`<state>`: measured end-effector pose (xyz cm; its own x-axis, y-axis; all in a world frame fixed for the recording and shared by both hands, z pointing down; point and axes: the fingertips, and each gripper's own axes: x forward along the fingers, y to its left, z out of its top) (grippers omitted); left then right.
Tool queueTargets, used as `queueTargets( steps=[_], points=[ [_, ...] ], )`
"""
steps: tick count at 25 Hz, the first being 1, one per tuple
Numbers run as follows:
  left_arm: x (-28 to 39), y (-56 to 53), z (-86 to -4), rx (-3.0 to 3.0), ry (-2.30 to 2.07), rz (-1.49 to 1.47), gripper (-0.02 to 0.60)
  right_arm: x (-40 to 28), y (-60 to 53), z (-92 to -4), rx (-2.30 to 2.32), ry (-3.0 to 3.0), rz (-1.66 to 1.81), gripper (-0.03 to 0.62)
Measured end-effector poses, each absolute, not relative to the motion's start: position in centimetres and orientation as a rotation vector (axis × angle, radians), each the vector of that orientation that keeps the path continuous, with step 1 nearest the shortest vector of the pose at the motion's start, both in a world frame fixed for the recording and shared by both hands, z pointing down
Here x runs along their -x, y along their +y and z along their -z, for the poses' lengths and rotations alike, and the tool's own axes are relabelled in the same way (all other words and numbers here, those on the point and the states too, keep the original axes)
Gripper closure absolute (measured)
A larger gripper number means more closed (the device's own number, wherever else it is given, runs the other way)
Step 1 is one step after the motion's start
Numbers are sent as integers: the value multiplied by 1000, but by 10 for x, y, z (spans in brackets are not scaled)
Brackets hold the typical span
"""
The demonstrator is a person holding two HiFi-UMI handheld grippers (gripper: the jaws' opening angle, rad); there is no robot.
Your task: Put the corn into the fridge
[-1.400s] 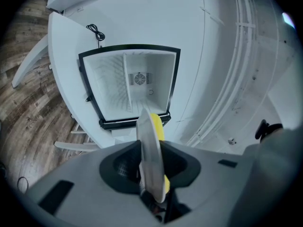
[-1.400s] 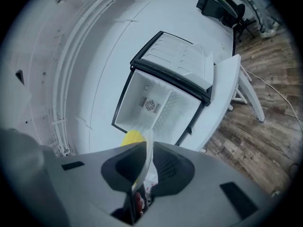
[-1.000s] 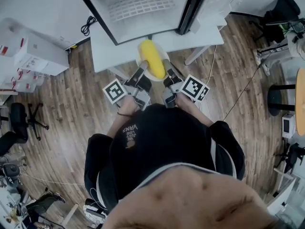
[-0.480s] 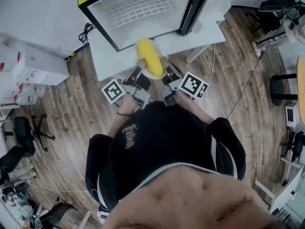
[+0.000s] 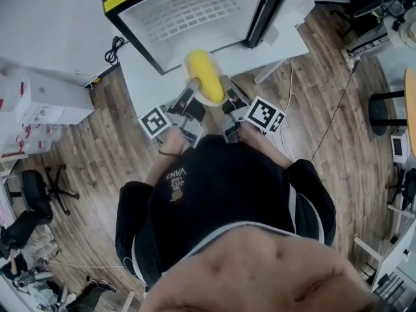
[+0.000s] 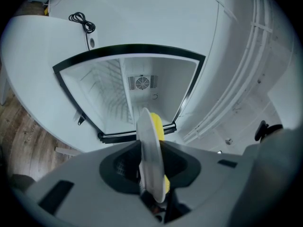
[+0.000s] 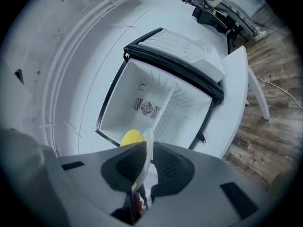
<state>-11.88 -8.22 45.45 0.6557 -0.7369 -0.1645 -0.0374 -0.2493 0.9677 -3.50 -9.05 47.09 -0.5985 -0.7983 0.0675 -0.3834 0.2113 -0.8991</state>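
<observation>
In the left gripper view, the round white plate (image 6: 147,141) stands edge-on between the jaws of the left gripper (image 6: 152,171). It hides nearly all of the yellow corn cob (image 6: 159,129), leaving only a thin strip to its right. In the right gripper view, the jaws of the right gripper (image 7: 144,174) and the plate's rim cover the cob except for a small yellow hump at the left. From the head view, both grippers' fingertips vanish under the plate, and the cob covers most of it. The open white fridge with a black frame (image 5: 133,34) is cut off by the far top edge, as is its black-edged door (image 5: 266,12).
</observation>
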Motion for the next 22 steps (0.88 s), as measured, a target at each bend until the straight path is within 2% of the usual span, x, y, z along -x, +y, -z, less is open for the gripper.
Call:
queueTargets(
  steps=[8, 12, 16, 22],
  points=[
    [96, -107, -449, -1703, -635, 754, 486, 11, -116, -463, 1097, 2073, 1357, 554],
    [110, -122, -448, -1710, -647, 773, 485, 25, -133, -463, 1077, 2092, 1352, 554],
    [70, -153, -440, -1719, -671, 779, 486, -14, -165, -455, 1053, 2108, 1354, 554],
    [102, -169, -438, -1717, -680, 821, 486, 18, -184, -453, 1032, 2150, 1335, 554]
  ],
)
